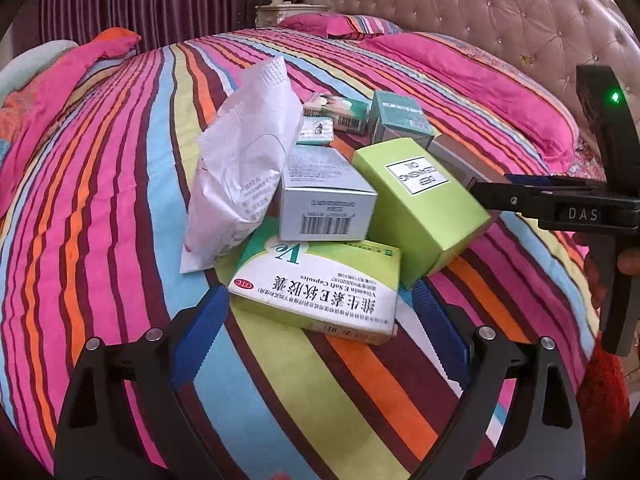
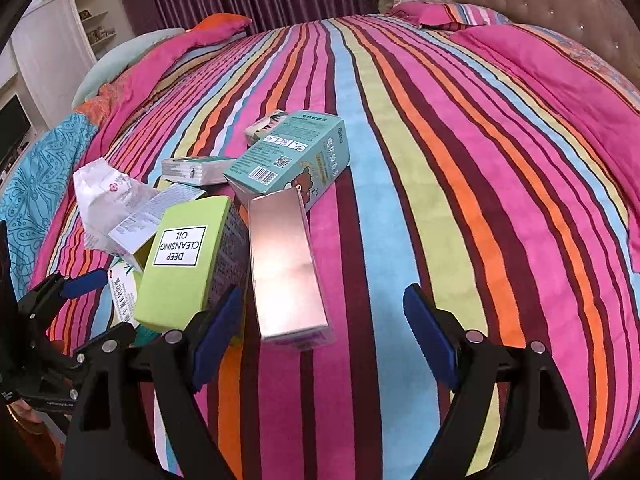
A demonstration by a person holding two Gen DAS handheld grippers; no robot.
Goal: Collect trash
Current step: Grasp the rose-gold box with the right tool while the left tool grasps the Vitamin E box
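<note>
Here, left gripper [image 1: 320,320] is held spread wide around the vitamin box [image 1: 320,284] | right gripper [image 2: 324,316] is held spread wide around the silver box [image 2: 286,268] | striped bedspread [image 2: 460,200] lies beneath.

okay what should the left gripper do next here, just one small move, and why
Probably ease the left gripper forward and close on the Vitamin E capsule box. Its jaws are open, the box's near end already lies between the blue fingers, and it is the nearest piece of the pile.
</note>
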